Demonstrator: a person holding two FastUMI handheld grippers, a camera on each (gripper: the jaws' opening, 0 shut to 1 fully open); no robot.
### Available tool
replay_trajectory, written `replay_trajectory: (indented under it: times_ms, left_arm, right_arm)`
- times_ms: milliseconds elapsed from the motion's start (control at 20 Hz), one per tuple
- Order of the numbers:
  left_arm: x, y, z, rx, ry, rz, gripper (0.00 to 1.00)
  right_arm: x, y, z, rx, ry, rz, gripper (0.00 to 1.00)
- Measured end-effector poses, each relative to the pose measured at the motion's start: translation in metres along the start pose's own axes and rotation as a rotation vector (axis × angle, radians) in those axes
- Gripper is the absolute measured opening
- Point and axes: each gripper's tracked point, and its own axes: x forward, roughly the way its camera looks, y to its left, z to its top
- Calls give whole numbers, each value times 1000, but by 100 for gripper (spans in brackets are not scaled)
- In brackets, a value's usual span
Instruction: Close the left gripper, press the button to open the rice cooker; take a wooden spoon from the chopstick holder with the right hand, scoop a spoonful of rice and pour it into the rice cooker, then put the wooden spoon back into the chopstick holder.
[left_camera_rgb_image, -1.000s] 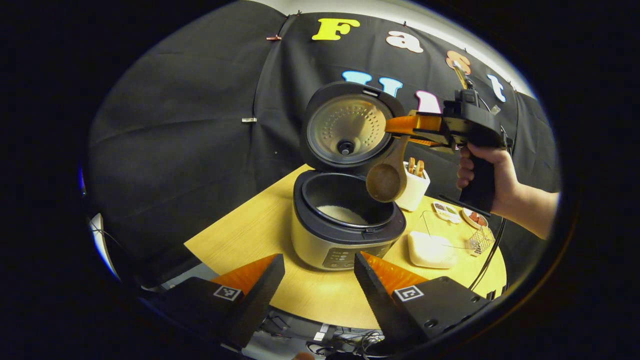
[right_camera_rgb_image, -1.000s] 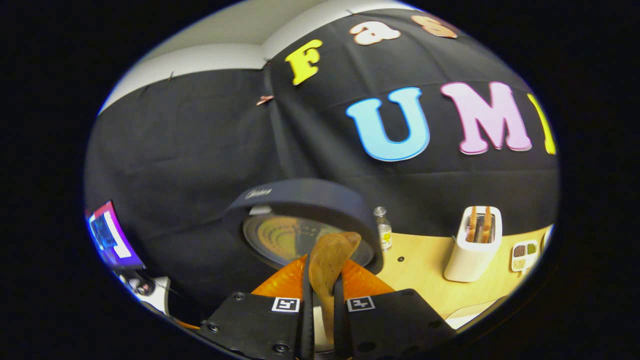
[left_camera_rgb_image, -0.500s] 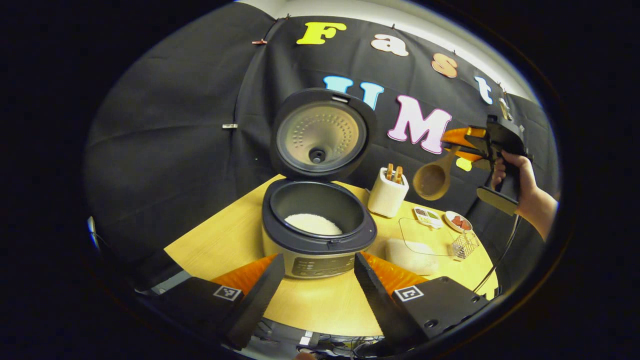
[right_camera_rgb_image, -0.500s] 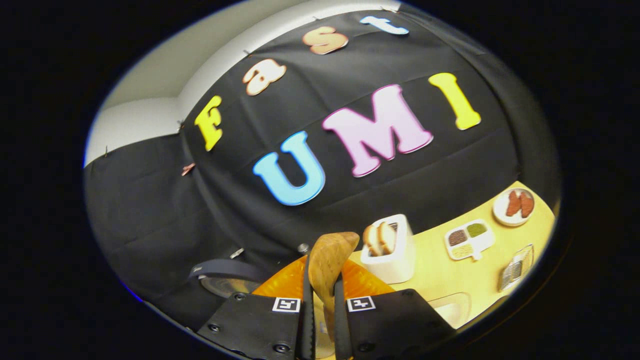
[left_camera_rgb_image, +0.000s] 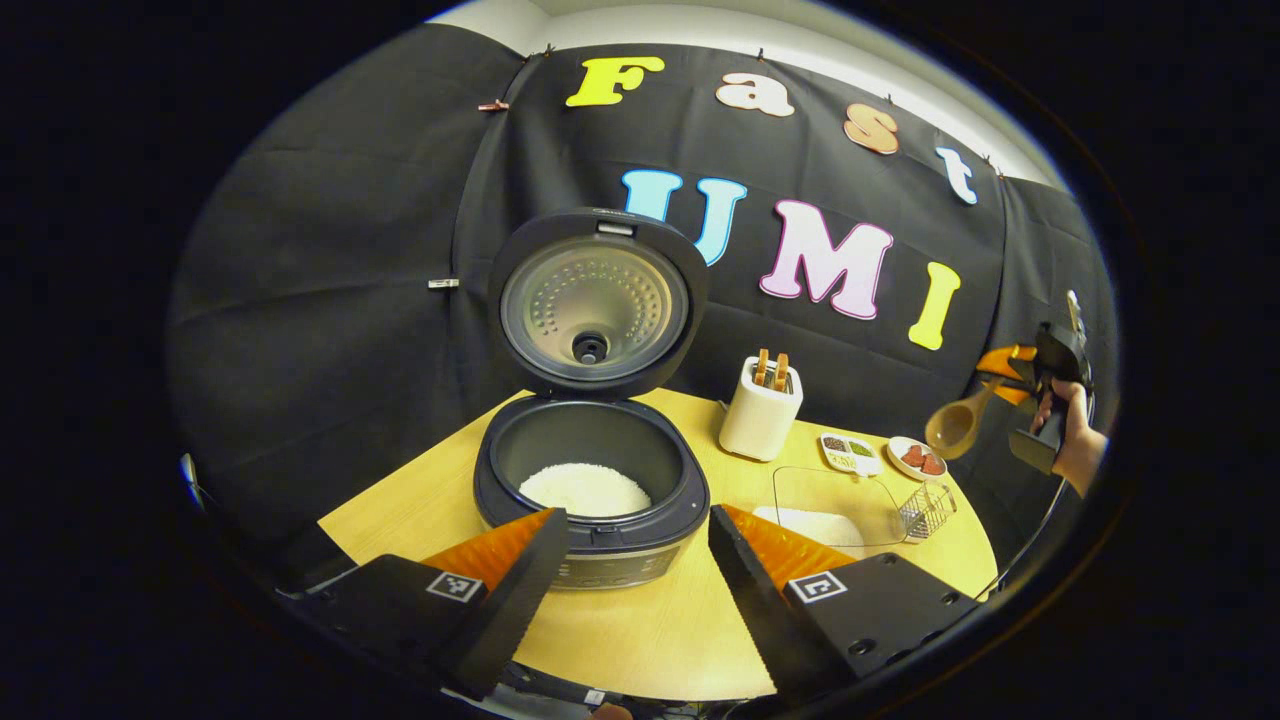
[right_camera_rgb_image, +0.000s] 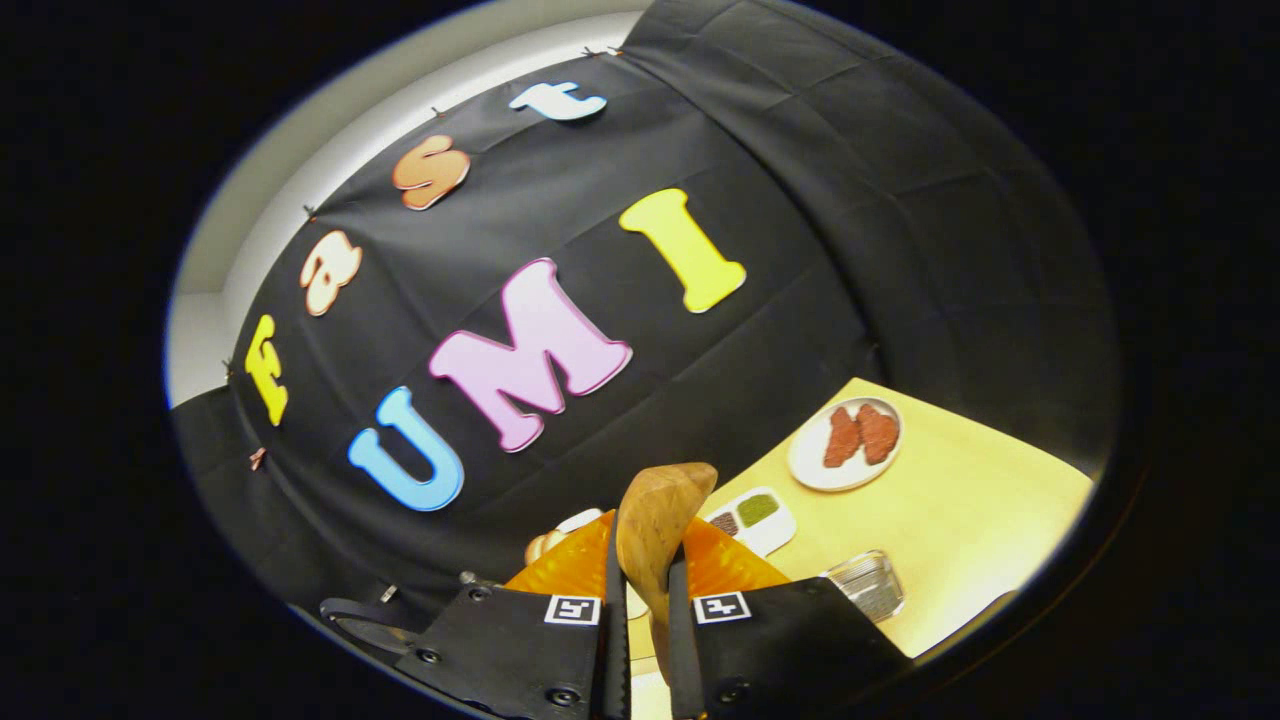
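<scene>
Black gripper (right_camera_rgb_image: 640, 640) bodies; square fiducial tags

on the wooden counter (left_camera_rgb_image: 640, 640) sit a divided condiment dish (left_camera_rgb_image: 847, 452), a round plate (right_camera_rgb_image: 812, 463) holding two red pieces, and a small wire basket (left_camera_rgb_image: 925, 510) near the edge.

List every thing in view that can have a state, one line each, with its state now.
rice cooker: lid up, rice in the pot.
wooden spoon: held in the air, bowl empty.
right gripper: shut on the spoon's handle.
left gripper: open, holding nothing.
chopstick holder: upright on the table, wooden utensils standing in it.
clear container: open-topped, rice inside.
</scene>
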Motion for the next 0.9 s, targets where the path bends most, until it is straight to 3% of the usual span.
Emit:
replay_trajectory:
  times_ms: [450,600,650,700,900]
  left_arm:
    - [10,-40,26,-73,-30,121,95]
    - [12,-47,39,-42,-47,152,95]
    - [12,-49,41,-31,-49,159,95]
    - [13,-50,44,-24,-49,166,95]
    - [14,-51,58,-17,-66,199,95]
  right_arm:
    - [31,-119,-13,13,40,-157,19]
    - [43,-147,-30,40,72,-205,19]
    - [47,-154,-37,44,86,-222,14]
    - [51,-161,-46,41,100,-232,19]
    - [60,-174,-68,37,140,-266,20]
